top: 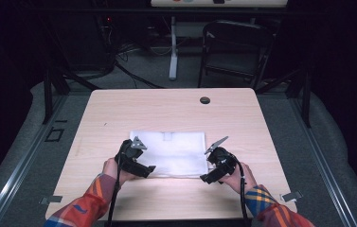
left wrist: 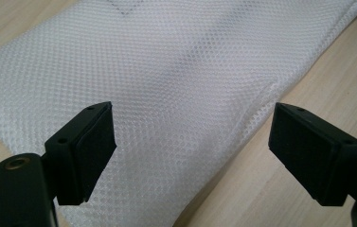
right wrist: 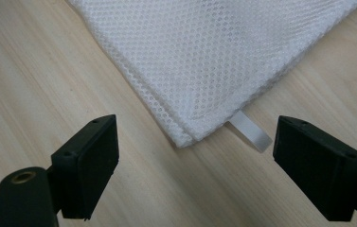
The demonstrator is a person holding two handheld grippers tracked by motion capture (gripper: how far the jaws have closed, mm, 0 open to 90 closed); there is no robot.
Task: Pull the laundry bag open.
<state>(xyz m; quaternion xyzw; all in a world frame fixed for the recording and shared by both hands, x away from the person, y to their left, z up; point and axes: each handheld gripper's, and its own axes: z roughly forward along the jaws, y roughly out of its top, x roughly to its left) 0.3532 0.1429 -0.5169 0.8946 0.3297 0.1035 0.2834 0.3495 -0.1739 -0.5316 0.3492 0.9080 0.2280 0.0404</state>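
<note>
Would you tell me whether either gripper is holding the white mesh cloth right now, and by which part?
Nothing is held. The left gripper hangs open over the mesh cloth, and the right gripper stands open around its corner without pressing on it.

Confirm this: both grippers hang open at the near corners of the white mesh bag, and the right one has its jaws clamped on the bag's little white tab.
Not clamped. In the right gripper view the right gripper stands open; the tab and the mesh bag corner lie untouched between its jaws. The left gripper is open too.
</note>
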